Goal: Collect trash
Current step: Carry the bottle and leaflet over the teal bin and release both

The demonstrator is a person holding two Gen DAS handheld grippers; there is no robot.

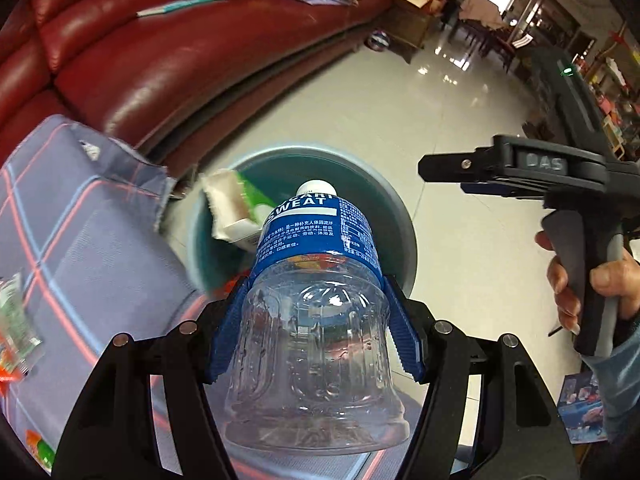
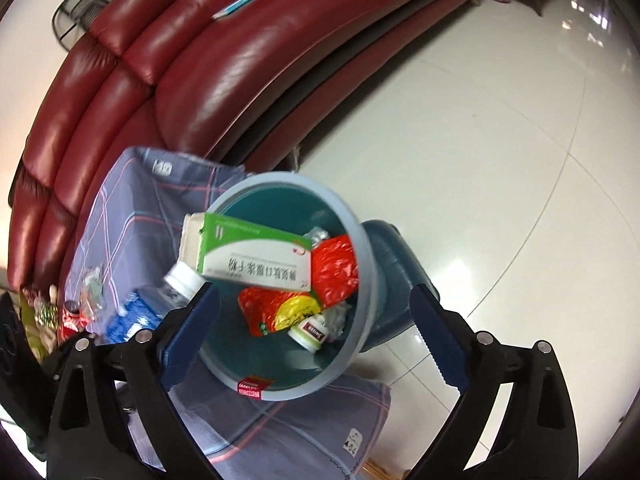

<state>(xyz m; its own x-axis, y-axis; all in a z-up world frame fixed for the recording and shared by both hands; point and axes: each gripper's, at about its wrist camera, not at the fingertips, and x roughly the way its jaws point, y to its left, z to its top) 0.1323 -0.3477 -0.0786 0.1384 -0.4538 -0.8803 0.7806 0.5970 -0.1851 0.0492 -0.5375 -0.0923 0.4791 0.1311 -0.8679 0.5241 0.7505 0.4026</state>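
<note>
Left wrist view: the left gripper (image 1: 316, 316) is clamping a clear plastic bottle (image 1: 316, 320) between its blue ridged pads (image 1: 404, 336), which are pressing on both sides of the body just below the blue label. The bottle is pointing cap-first away from the gripper, its white cap (image 1: 316, 189) lying over the mouth of the teal trash bin (image 1: 384, 200) straight ahead. A green-and-white carton (image 1: 236, 208) is showing at the bin's rim, ahead and left of the cap. To the right of this gripper, a hand (image 1: 576, 288) is gripping the handle of the right gripper (image 1: 500, 172), seen from the side.

Right wrist view: the right gripper (image 2: 316, 336) is standing with its jaws spread wide and nothing between the pads. The carton (image 2: 252, 256) is lying tilted across the bin opening just ahead of the fingertips, partly over the rim (image 2: 360, 240). Beneath it in the bin are resting red foil wrappers (image 2: 332, 272), a yellow wrapper (image 2: 296, 312) and a small white pill bottle (image 2: 312, 332). The bin is standing beside a table draped in a blue plaid cloth (image 2: 132, 220); a red sofa (image 2: 200, 80) is extending beyond it.
</note>
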